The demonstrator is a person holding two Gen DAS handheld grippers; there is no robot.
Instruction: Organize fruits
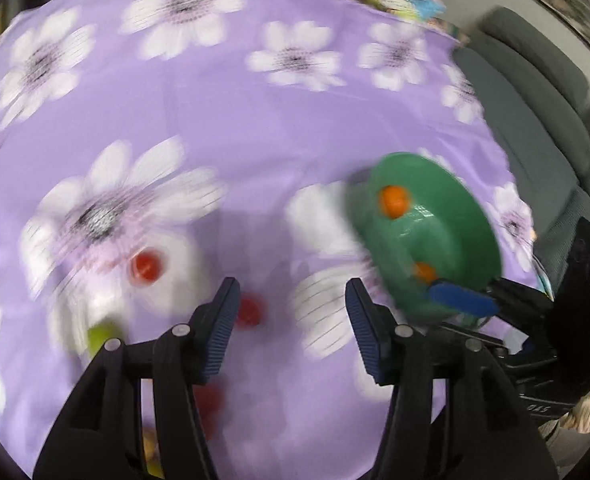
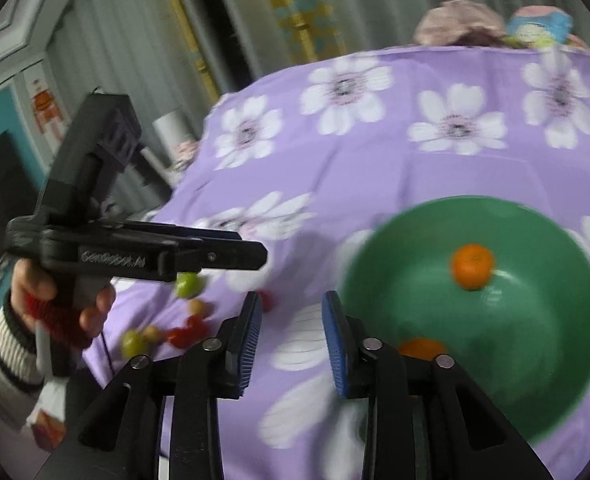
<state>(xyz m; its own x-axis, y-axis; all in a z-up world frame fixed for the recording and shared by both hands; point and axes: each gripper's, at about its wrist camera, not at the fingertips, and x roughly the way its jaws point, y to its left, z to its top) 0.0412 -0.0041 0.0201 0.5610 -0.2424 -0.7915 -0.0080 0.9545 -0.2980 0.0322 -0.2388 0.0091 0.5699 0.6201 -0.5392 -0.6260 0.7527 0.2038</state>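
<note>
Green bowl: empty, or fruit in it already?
Not empty: the green bowl holds two oranges, one partly hidden behind the right gripper.

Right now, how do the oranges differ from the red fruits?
The two oranges lie inside the green bowl; the red fruits lie loose on the purple cloth. The oranges look larger, and one is partly hidden behind the right gripper. Both kinds are round, and neither is held.
</note>
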